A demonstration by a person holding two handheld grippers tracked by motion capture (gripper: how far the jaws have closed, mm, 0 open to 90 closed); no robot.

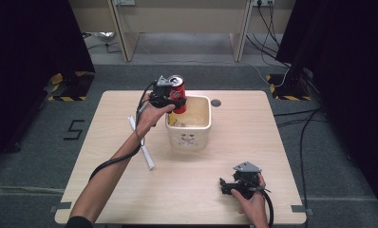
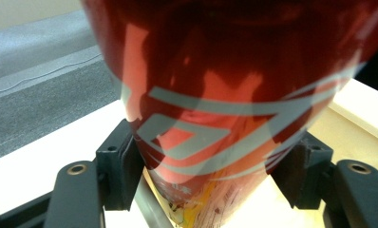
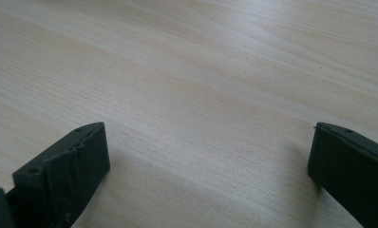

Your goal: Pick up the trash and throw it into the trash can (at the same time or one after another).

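The left gripper (image 1: pixel 174 96) clamps its jaws on a red soda can (image 1: pixel 178 93), held tilted above the cream bin's (image 1: pixel 189 135) near-left rim. Released there, the can might clip the rim and tumble onto the tabletop (image 1: pixel 215 180). The right gripper (image 1: pixel 235 186) rests with jaws wide apart, empty. The bin's contents are hard to make out.

Bin (image 1: pixel 188 137) blocked table (image 1: pixel 234 137) centre; white strip (image 1: pixel 142 143) lay at its 9 o'clock; 3 o'clock side was open.

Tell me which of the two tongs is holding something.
The left tongs, raised over the cream tub, clamp a red can between their jaws. The right tongs rest open on the table, holding nothing.
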